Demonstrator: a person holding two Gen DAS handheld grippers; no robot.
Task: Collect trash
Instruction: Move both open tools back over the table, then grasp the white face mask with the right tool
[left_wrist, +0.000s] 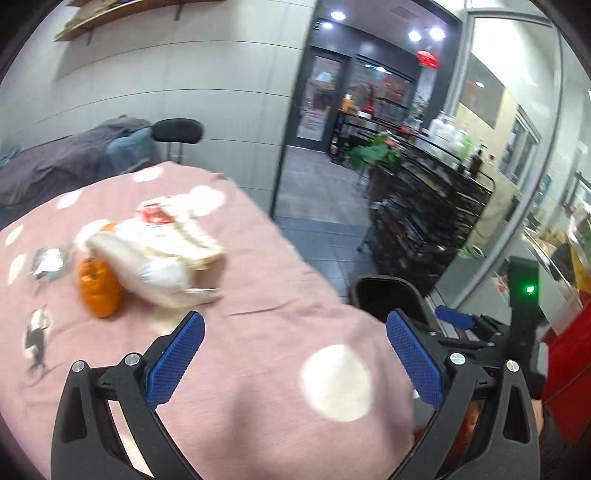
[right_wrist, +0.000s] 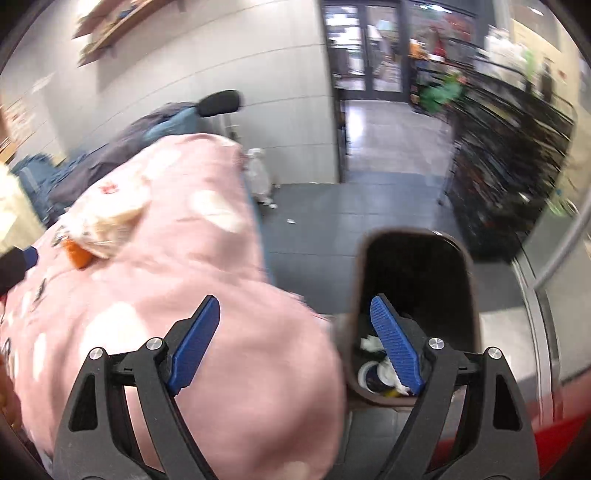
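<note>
On the pink dotted tablecloth (left_wrist: 258, 295) lies a heap of white bags and wrappers (left_wrist: 155, 254), blurred. An orange crumpled item (left_wrist: 99, 291) sits beside it, and a silver foil wrapper (left_wrist: 48, 262) lies further left. My left gripper (left_wrist: 295, 321) hangs open over the cloth, short of the heap, with nothing between its fingers. My right gripper (right_wrist: 295, 306) is open and empty, one finger over the cloth (right_wrist: 184, 295) and the other over the dark bin (right_wrist: 358, 280). Trash (right_wrist: 373, 373) lies in the bin's bottom. The bin (left_wrist: 384, 295) stands just off the table's corner.
Grey floor tiles (right_wrist: 306, 229) run to a glass door (left_wrist: 325, 96). A black rack (left_wrist: 424, 221) with plants and bottles lines the right. A chair with a black headrest (left_wrist: 177, 131) and a clothes heap stand behind the table. A white bag (right_wrist: 258, 173) leans on the wall.
</note>
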